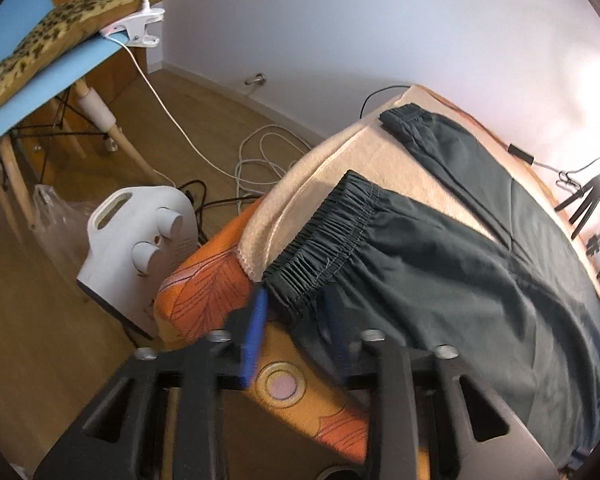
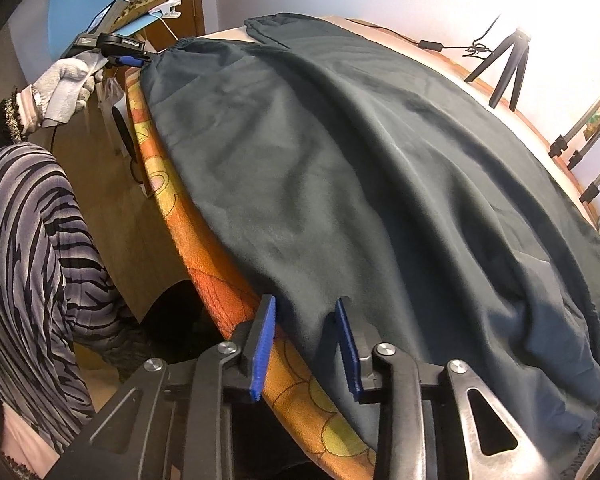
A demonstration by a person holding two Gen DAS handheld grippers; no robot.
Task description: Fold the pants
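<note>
Dark green pants (image 2: 360, 168) lie spread flat on the beige blanket (image 1: 364, 160), over an orange patterned cover (image 1: 204, 288). Left gripper (image 1: 296, 336) sits at the near cuff (image 1: 324, 236) at the blanket's edge, its 2 blue fingers (image 1: 254, 336) apart with cuff fabric between them, not clamped. Right gripper (image 2: 306, 344) is at the pants' near edge, fingers apart, straddling the hem. White heater (image 1: 136, 248) stands on the floor beside the cover.

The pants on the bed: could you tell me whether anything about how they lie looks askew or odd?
The pants lie rumpled, not flat, and their near edge overhangs the orange patterned bed edge. Both the left gripper and right gripper are open at that edge.
</note>
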